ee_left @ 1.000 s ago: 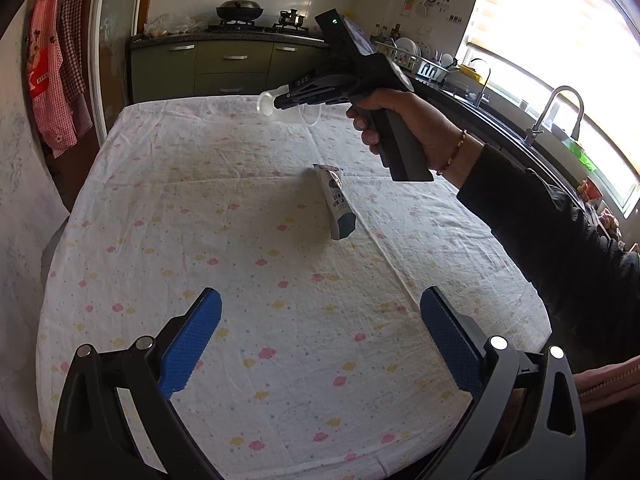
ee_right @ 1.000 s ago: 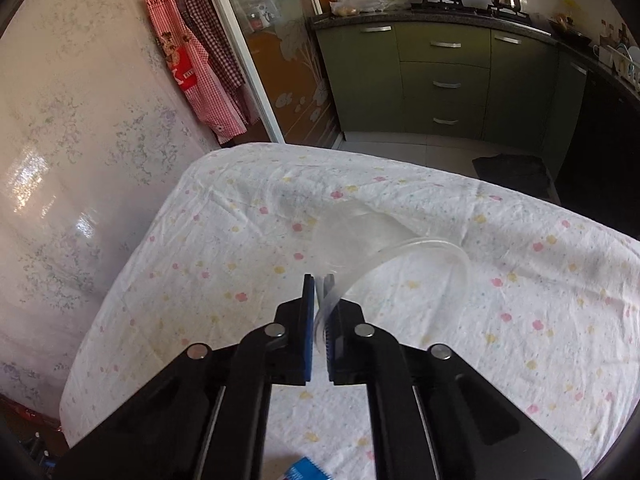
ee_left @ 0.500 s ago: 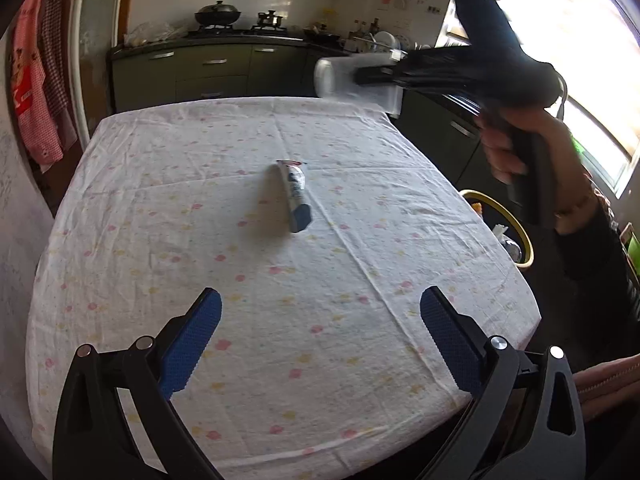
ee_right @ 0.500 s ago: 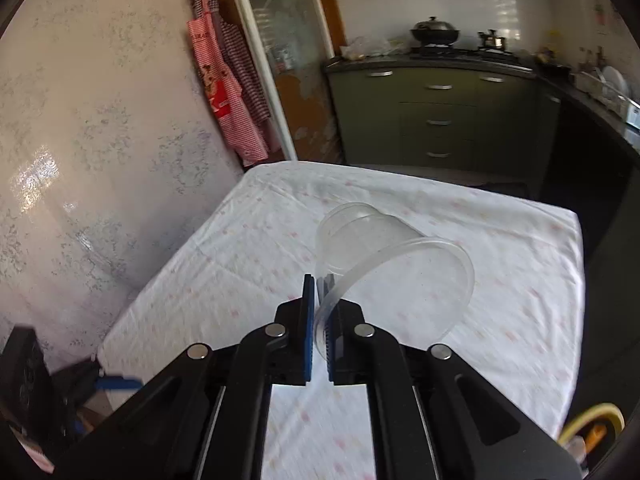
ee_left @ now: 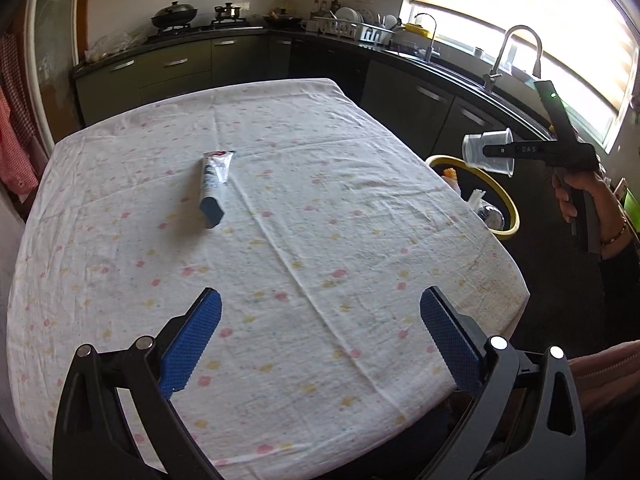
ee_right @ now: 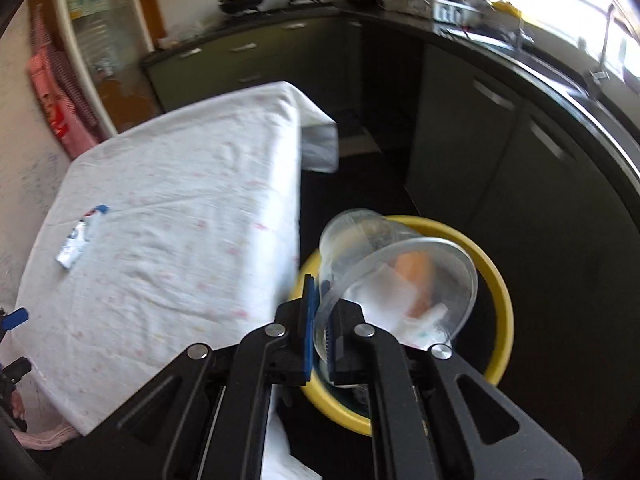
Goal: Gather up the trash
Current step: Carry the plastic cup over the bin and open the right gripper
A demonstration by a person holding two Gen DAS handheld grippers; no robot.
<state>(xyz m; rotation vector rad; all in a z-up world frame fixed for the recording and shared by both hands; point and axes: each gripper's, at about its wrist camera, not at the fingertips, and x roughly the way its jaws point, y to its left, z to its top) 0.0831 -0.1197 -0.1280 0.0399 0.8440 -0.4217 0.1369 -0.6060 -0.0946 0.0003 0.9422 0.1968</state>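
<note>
My right gripper (ee_right: 319, 312) is shut on the rim of a clear plastic cup (ee_right: 384, 272), held on its side above a yellow-rimmed trash bin (ee_right: 502, 292) beside the table. In the left wrist view the cup (ee_left: 486, 152) hangs over the bin (ee_left: 508, 204) off the table's right edge. A squeezed white and blue tube (ee_left: 214, 186) lies on the flowered tablecloth (ee_left: 300, 240); it also shows in the right wrist view (ee_right: 78, 238). My left gripper (ee_left: 316, 328) is open and empty, low over the table's near edge.
The bin holds white paper and an orange item (ee_right: 416, 276). Dark kitchen cabinets (ee_left: 424, 96) and a sink with a tap (ee_left: 516, 48) run along the right. A stove with a wok (ee_left: 176, 12) is at the back. Red cloths (ee_left: 12, 140) hang at the left.
My right gripper has swung the cup from over the table's far end to the right, off the table and over the yellow bin. My left gripper stayed open.
</note>
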